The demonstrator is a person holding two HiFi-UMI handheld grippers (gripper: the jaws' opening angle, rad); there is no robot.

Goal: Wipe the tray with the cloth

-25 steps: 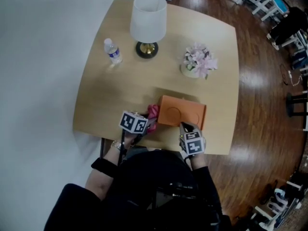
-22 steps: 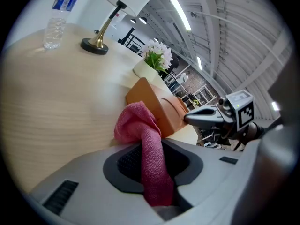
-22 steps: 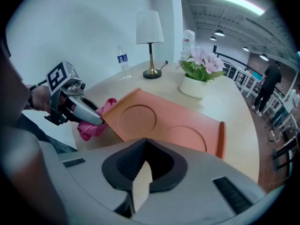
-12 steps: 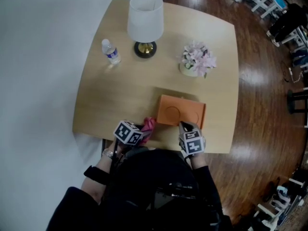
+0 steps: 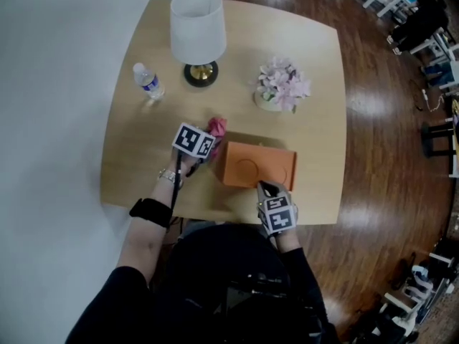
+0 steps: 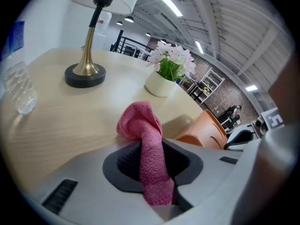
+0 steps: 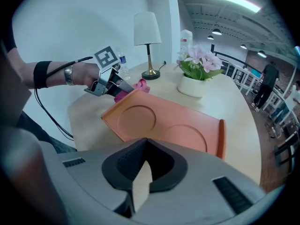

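**Right gripper** (image 5: 266, 189): nearest the person. The jaws are drawn together to a narrow slit with nothing between them. The tips stand at the near long edge of the tray (image 5: 247, 169), on its 6 o'clock side.

**Tray:** orange and rectangular, with two round recesses in its face and a raised rim at its right end. It sits on the wooden table (image 5: 140, 160), close to the table's front edge.

**Left gripper** (image 5: 209, 135): at about 10 o'clock from the tray centre, just off the tray's far left corner. The jaws are clamped on the cloth (image 5: 217, 126). A strip of it runs between the pads, and the rest bunches in a fold beyond the tips.

**Cloth:** pink, over bare table just beyond that corner and clear of the tray face. Whether it touches the table cannot be determined.

**Beyond the tray:**
- Flower pot (image 5: 280, 86), white with pale blooms, at 1 o'clock.
- Water bottle (image 5: 148, 82) at 10 o'clock, near the table's left edge.
- Table lamp (image 5: 198, 36), white shade on a brass stem, at 11 o'clock and farthest.
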